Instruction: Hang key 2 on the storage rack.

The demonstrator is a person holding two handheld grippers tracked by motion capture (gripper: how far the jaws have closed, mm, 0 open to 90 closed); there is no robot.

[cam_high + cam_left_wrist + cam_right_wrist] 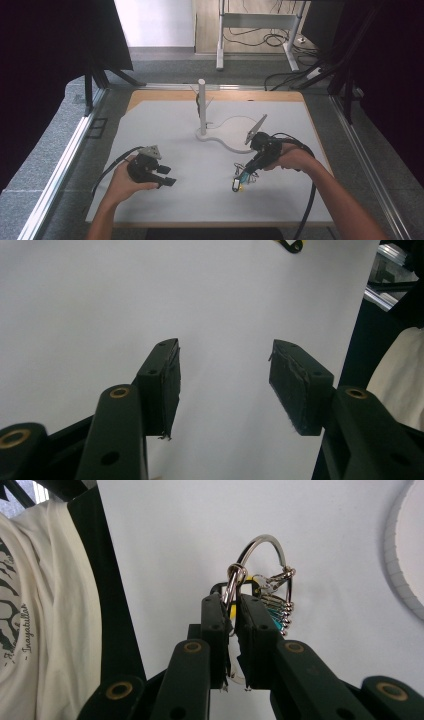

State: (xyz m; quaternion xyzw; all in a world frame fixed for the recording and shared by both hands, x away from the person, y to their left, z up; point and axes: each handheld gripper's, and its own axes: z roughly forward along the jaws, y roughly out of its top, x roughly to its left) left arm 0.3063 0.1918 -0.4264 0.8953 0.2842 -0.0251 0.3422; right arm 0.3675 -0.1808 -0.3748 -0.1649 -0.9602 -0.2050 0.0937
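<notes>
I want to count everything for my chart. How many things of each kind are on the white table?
Grippers: 2, left gripper, right gripper
Key ring bunches: 1, key ring bunch
White post stands: 1, white post stand
Total: 4

Key ring [260, 562]: lower arc hidden between the right tongs [234, 602]. Attached yellow and teal pieces [276, 614]: partly covered, kind not discernible. Same bunch [241, 179] in high view: too small to be resolved. Yellow-black object [289, 244]: cut off by the top edge.

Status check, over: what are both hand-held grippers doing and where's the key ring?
Right hand-held gripper shut on key ring, over the white mat. Left hand-held gripper open, empty. White post stands beyond, apart.
</notes>
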